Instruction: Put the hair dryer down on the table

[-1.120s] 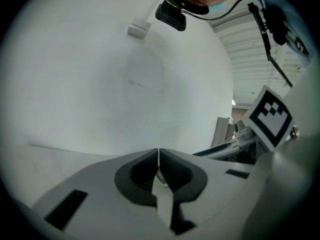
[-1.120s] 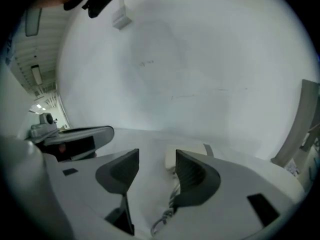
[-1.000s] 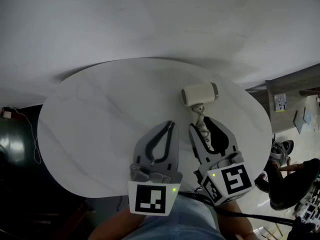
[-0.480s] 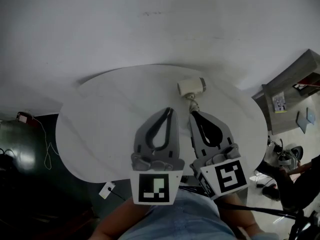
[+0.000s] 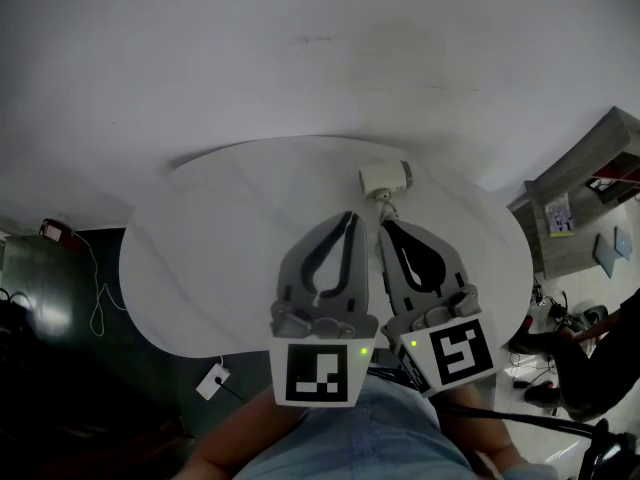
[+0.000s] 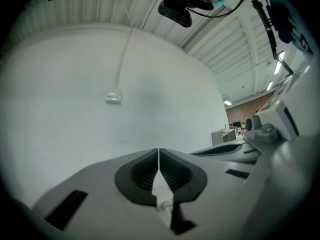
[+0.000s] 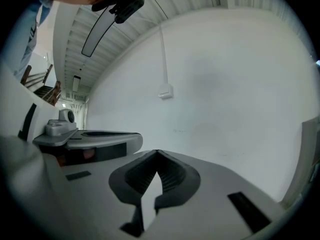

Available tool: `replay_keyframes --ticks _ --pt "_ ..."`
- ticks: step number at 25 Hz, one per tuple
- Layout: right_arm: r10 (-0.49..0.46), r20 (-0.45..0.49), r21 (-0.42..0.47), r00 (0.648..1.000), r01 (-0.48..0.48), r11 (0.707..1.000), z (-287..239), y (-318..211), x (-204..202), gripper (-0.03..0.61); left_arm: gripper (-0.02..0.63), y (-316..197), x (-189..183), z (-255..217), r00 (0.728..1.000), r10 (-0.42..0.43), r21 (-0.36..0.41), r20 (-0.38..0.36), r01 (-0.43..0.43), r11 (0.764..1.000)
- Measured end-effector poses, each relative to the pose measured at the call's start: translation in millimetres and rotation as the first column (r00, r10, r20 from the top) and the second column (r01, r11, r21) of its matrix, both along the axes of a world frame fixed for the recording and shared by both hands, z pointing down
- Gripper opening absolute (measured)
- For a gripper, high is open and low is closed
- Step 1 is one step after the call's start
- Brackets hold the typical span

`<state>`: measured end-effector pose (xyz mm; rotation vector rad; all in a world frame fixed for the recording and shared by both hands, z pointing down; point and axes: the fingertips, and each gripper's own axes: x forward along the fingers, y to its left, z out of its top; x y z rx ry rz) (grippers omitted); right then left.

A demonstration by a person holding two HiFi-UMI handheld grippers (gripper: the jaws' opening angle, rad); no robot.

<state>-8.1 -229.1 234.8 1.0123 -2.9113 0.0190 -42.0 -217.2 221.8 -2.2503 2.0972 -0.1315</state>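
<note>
The white hair dryer [image 5: 384, 177] lies on the round white table [image 5: 210, 258] near its far edge, with its handle pointing back toward me. My right gripper [image 5: 383, 225] is shut and empty, its tips just short of the handle's end. Close on its left, my left gripper [image 5: 348, 216] is also shut and empty. In the left gripper view the left gripper [image 6: 158, 151] faces only the white wall, jaws pressed together. In the right gripper view the right gripper [image 7: 157, 152] likewise faces the wall, so both are tilted up off the table.
A small white wall box [image 6: 113, 97] with a cable running up shows in the left gripper view, and the same wall box [image 7: 165, 92] in the right gripper view. A dark green object [image 5: 25, 288] and a white plug [image 5: 212, 380] lie on the floor at left. A grey shelf [image 5: 585, 183] and a person [image 5: 590, 353] are at right.
One second ago the right gripper's jaws stood open around the dryer's handle. They have since shut empty and drawn back from it. The table now looks smaller and farther.
</note>
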Motion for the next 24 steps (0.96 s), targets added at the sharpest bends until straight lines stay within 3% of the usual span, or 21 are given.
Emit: replay_keyframes --ticks 24 --pt "0.019 0.013 0.004 1.0 -0.019 1.0 -2.4 -5.0 13.2 0.011 0.012 -3.9 9.1 1.7 1.0 0.01 0.005 -0.004 -0.01 1.0"
